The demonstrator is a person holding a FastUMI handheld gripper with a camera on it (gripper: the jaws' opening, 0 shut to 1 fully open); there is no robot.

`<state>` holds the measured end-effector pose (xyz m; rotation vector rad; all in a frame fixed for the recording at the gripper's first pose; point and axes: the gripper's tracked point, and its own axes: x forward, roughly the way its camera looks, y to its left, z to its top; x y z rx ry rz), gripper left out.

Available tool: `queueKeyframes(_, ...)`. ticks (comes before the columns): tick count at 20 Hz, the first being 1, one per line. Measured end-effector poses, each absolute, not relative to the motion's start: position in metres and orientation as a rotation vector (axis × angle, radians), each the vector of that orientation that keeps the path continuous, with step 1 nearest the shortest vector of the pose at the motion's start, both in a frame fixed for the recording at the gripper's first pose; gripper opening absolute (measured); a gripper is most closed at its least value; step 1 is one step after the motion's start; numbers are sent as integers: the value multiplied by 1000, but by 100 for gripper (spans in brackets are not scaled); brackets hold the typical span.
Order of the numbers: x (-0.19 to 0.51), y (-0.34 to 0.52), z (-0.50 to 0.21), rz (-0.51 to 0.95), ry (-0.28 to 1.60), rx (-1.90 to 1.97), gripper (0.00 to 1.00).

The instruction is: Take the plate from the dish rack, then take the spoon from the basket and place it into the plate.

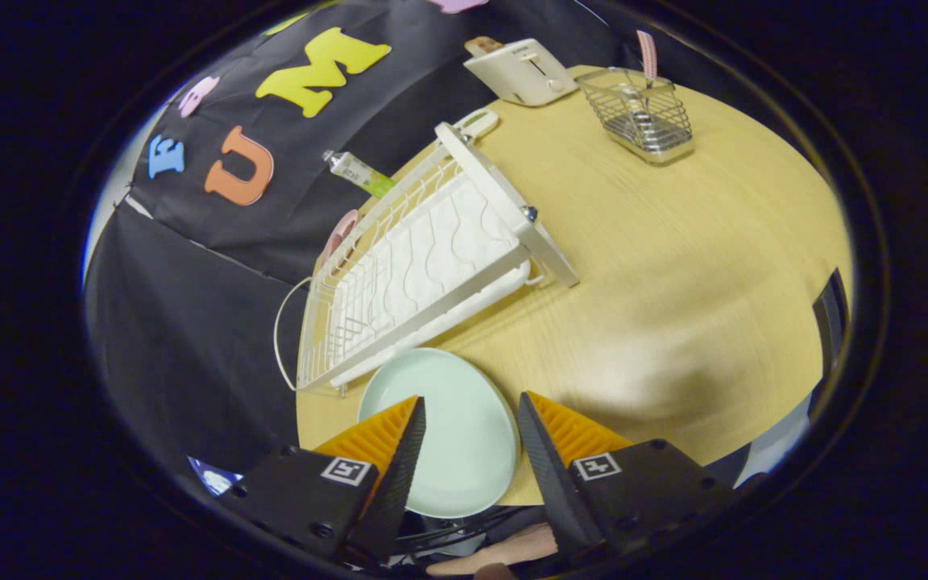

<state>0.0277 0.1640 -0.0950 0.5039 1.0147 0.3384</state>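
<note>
Plate out of the rack, spoon still to fetch.

My gripper (470, 415) has its jaws wide, holding nothing; the round pale-green plate (452, 431) lies on the wooden table (673, 266) between them, beside the white wire dish rack (420, 266). The pink-handled spoon (646, 55) waits in the far wire basket (637, 117).

The round wooden counter (673, 266) carries a white dish rack (424, 258) along its wall-side edge, a pale green plate (464, 435) at the near edge, a wire basket (638, 117) (a spoon handle poking out) and a toaster (522, 72) at the far edge.

The hand-held gripper (470, 419) hangs wide apart over the plate.
</note>
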Motion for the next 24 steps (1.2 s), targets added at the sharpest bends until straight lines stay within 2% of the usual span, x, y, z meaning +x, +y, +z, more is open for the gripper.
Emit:
queueKeyframes(3, 30, 148, -81, 336, 909, 420, 95)
queueKeyframes(4, 31, 142, -76, 334, 874, 397, 96)
queueKeyframes(9, 28, 101, -30, 339, 615, 277, 97)
queueKeyframes(16, 45, 0, 31, 135, 232, 35, 100)
queueKeyframes(20, 73, -45, 30, 69, 184, 21, 100)
queueKeyframes(24, 124, -73, 17, 68, 189, 75, 100)
